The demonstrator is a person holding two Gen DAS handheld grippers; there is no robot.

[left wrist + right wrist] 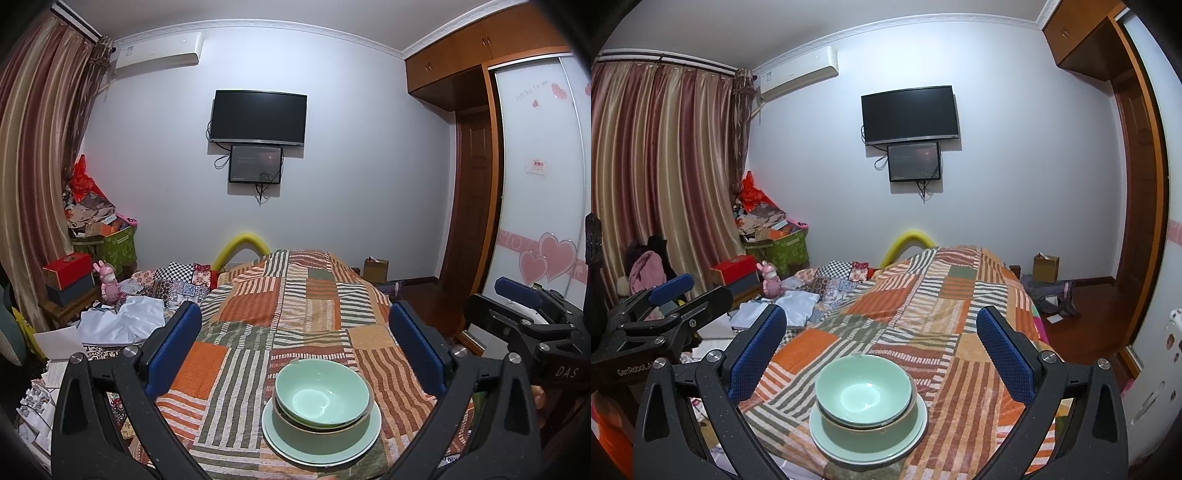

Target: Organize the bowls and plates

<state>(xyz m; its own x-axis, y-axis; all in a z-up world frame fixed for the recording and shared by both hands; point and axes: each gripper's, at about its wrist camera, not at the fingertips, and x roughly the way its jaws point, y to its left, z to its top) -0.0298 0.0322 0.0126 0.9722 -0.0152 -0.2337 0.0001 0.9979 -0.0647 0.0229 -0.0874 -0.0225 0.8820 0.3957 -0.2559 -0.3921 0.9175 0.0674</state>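
Note:
A stack of pale green dishes stands on the patchwork bedspread (258,325) (923,321). A small green bowl (322,391) (863,389) nests in a wider brown-rimmed bowl (317,434) (871,432), on green plates (321,452) (868,448). My left gripper (295,343) is open, its blue pads wide apart behind the stack, touching nothing. My right gripper (881,343) is open too, with the stack low between its arms, untouched. Each view shows the other gripper at its side edge.
Folded clothes and papers (118,325) (798,302) lie left of the bed. Boxes and a pink toy (109,282) (770,277) crowd the left corner by the curtain. A wardrobe with a sliding door (535,184) stands on the right. A television (258,116) (910,114) hangs on the far wall.

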